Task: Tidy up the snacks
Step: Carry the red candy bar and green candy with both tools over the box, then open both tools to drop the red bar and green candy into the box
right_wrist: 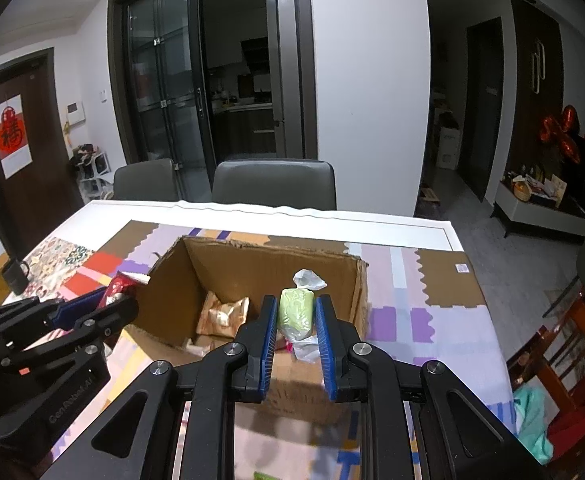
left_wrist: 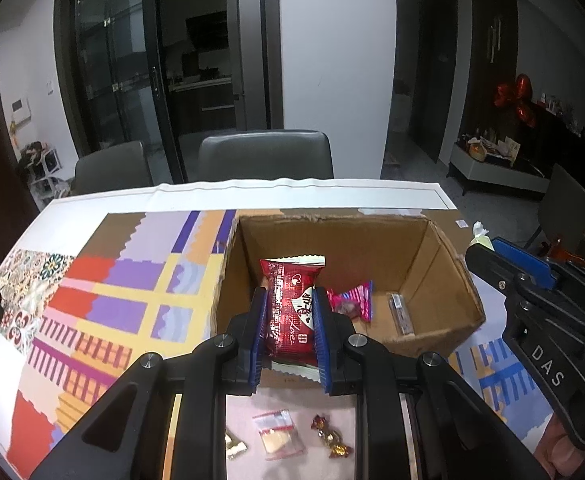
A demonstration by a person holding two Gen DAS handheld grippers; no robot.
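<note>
An open cardboard box (left_wrist: 444, 280) (right_wrist: 172, 292) stands on the patterned tablecloth. My left gripper (left_wrist: 290, 300) is shut on a red snack packet (left_wrist: 290, 308) and holds it over the box's near left side. My right gripper (right_wrist: 295, 308) is shut on a green wrapped snack (right_wrist: 295, 310) over the box's near right edge. Inside the box lie a pink candy packet (left_wrist: 352, 300), a small clear-wrapped bar (left_wrist: 400, 314) and a tan packet (right_wrist: 222, 314). The right gripper body shows in the left wrist view (left_wrist: 544, 308); the left one shows in the right wrist view (right_wrist: 52, 332).
On the cloth near me lie a small clear bag (left_wrist: 278, 434), a gold-red wrapped candy (left_wrist: 330, 436) and a gold piece (left_wrist: 234, 446). A dark mug (right_wrist: 14, 276) stands at the table's left edge. Two grey chairs (right_wrist: 274, 184) stand behind the table.
</note>
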